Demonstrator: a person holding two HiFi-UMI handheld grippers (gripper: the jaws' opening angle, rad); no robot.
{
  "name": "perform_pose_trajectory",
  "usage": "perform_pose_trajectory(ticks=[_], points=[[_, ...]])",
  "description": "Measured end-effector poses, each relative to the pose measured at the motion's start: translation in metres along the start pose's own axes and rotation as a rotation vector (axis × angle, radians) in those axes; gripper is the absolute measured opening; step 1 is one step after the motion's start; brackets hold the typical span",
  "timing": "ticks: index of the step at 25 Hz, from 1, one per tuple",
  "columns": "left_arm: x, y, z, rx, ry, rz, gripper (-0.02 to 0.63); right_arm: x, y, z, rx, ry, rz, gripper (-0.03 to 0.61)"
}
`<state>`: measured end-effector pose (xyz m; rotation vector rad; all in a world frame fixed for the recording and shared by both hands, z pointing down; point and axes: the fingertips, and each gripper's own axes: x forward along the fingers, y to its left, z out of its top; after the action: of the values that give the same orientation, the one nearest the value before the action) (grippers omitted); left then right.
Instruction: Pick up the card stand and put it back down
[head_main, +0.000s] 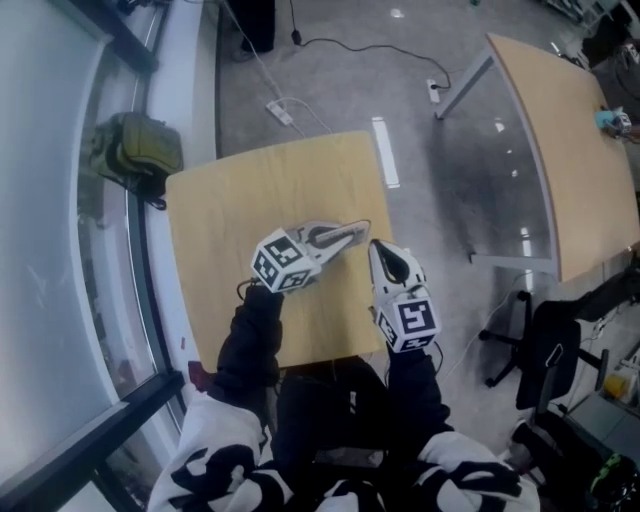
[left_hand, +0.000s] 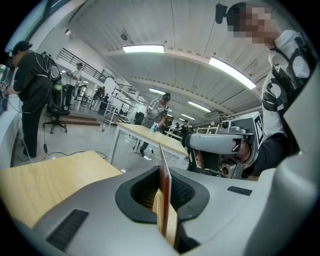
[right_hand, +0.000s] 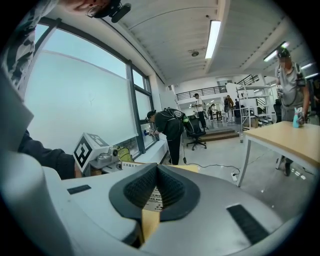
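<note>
The card stand (left_hand: 164, 186) is a thin upright plate pinched edge-on between the pads of my left gripper (left_hand: 164, 170), which is shut on it. In the head view the left gripper (head_main: 352, 232) reaches right across the small wooden table (head_main: 230, 220), and the stand shows only as a pale sliver at its tips. My right gripper (head_main: 377, 247) sits close beside it at the table's right edge, shut with nothing held. The right gripper view looks past its closed jaws (right_hand: 157, 167) to the stand's printed card (right_hand: 134, 166), with the left gripper's marker cube behind it.
A green bag (head_main: 135, 150) lies on the window ledge at the left. A larger wooden table (head_main: 580, 150) stands at the right with an office chair (head_main: 540, 350) below it. A power strip and cables (head_main: 280, 112) lie on the floor beyond. Several people stand in the background.
</note>
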<state>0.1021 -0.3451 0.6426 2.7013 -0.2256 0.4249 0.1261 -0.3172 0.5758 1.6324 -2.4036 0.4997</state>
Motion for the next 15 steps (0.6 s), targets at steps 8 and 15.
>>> perform_pose_trajectory(ticks=[8, 15], points=[[-0.058, -0.014, 0.041, -0.094, -0.077, 0.278, 0.023, -0.041, 0.004, 0.028, 0.033, -0.011, -0.07, 0.023], [-0.109, -0.048, 0.066, -0.063, -0.138, 0.578, 0.023, -0.07, 0.019, 0.049, 0.01, -0.002, -0.078, 0.023]])
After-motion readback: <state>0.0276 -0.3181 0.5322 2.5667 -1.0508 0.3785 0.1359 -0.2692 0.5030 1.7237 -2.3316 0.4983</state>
